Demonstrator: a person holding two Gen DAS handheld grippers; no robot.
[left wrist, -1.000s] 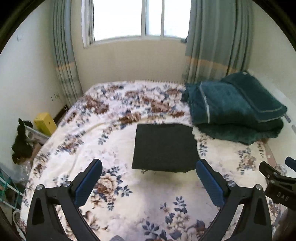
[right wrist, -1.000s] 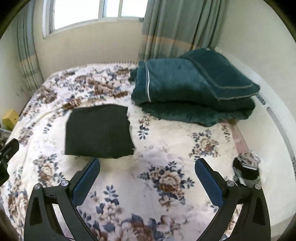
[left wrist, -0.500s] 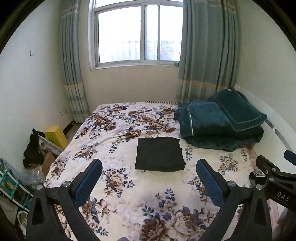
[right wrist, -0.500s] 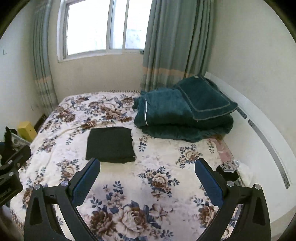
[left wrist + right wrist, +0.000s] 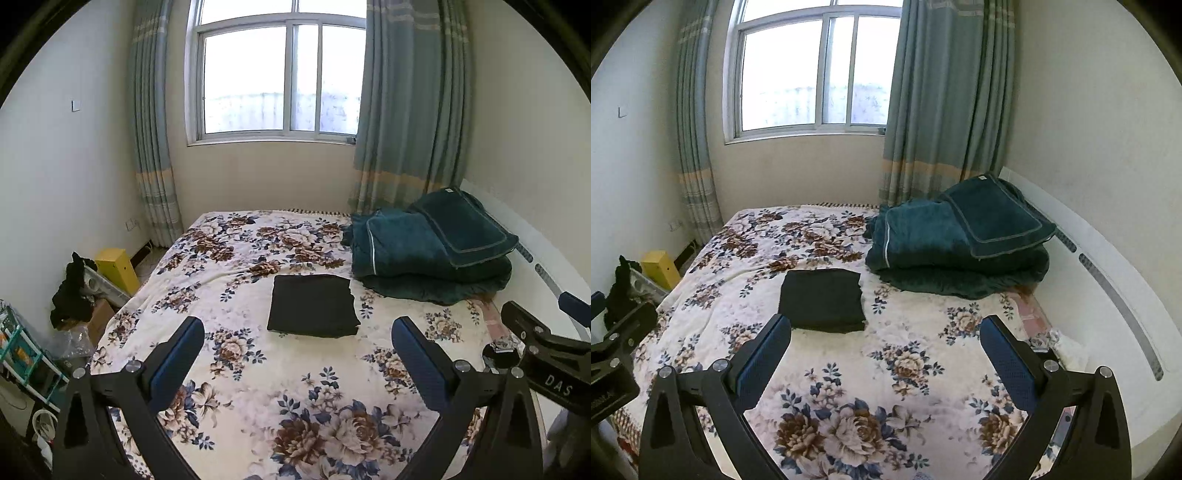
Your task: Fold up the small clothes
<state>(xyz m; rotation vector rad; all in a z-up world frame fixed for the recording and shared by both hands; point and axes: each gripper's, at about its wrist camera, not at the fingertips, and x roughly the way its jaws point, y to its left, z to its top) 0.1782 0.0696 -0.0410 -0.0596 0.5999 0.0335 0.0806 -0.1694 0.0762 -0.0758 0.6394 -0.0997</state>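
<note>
A dark garment, folded into a neat rectangle, lies flat on the floral bedspread near the middle of the bed; it also shows in the right wrist view. My left gripper is open and empty, held well back from the garment above the bed's near part. My right gripper is open and empty too, back from the garment, which lies ahead to its left. Part of the right gripper's body shows at the right edge of the left wrist view.
A stack of folded teal blankets sits at the bed's far right by the white headboard. A yellow box, dark clothes and clutter stand on the floor to the left. A window with curtains is behind.
Both grippers have pulled back and up from the bed, so the folded garment looks smaller and farther away. Both have stayed open and empty.
</note>
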